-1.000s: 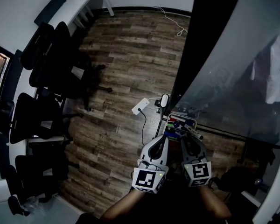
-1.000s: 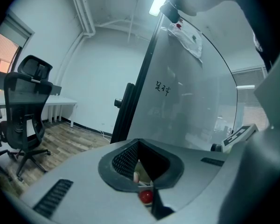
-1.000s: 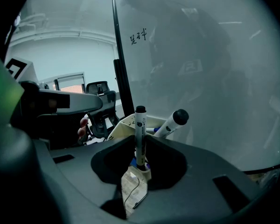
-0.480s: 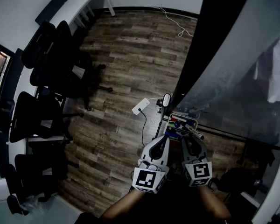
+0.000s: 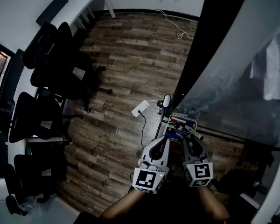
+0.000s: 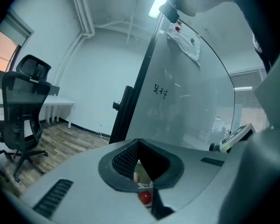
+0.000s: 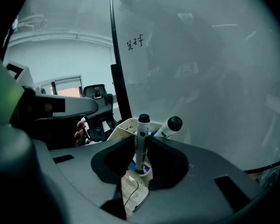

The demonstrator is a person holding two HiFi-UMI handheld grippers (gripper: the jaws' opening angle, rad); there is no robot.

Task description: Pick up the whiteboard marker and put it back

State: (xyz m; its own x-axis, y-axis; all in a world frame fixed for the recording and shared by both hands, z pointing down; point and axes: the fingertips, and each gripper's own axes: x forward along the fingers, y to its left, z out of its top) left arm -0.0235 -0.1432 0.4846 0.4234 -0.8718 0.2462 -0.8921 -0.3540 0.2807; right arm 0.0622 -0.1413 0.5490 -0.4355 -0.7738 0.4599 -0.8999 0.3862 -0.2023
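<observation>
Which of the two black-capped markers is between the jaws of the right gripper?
The upright marker, standing straight between the jaws; the other marker leans to the right behind them.

The floor (image 5: 126,55) is of wooden planks with a matt, grainy surface, while the whiteboard (image 7: 200,78) is smooth and glossy and carries reflections. The shell of the left gripper (image 6: 140,148) looks like matt grey plastic, and its jaws have a dark ribbed lining. The whiteboard marker (image 7: 141,143) has a smooth plastic barrel.
</observation>
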